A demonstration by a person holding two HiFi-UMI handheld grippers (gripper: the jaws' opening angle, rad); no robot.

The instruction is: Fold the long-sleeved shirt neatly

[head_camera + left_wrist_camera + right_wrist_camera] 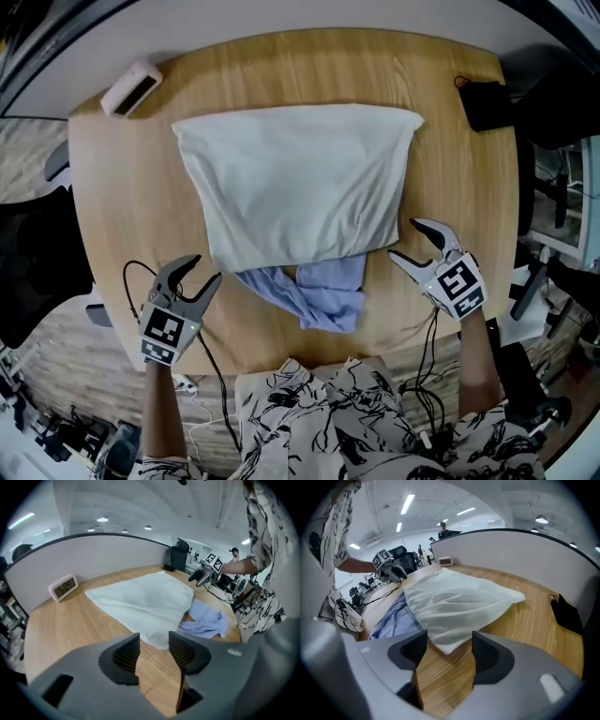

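Both empty with jaws apart, your left gripper (204,269) and right gripper (405,239) flank the near corners of the white cloth shirt (300,178).

"The white cloth (300,178) is covering most of the blue long-sleeved shirt (314,295). Only a crumpled near part is sticking out, and the rest is lying hidden beneath."

"The clock (63,588) at the far left is showing digits, but they are blurring too much to read. The black thing (486,103) at the far right corner is looking too dark to identify."

"The person's patterned top (319,412) is hiding the table's (103,187) near edge, and the head view's bottom edge is cutting off the left forearm (161,412) and the right forearm (476,370)."

"A distant person (443,527) is appearing too small to make out."
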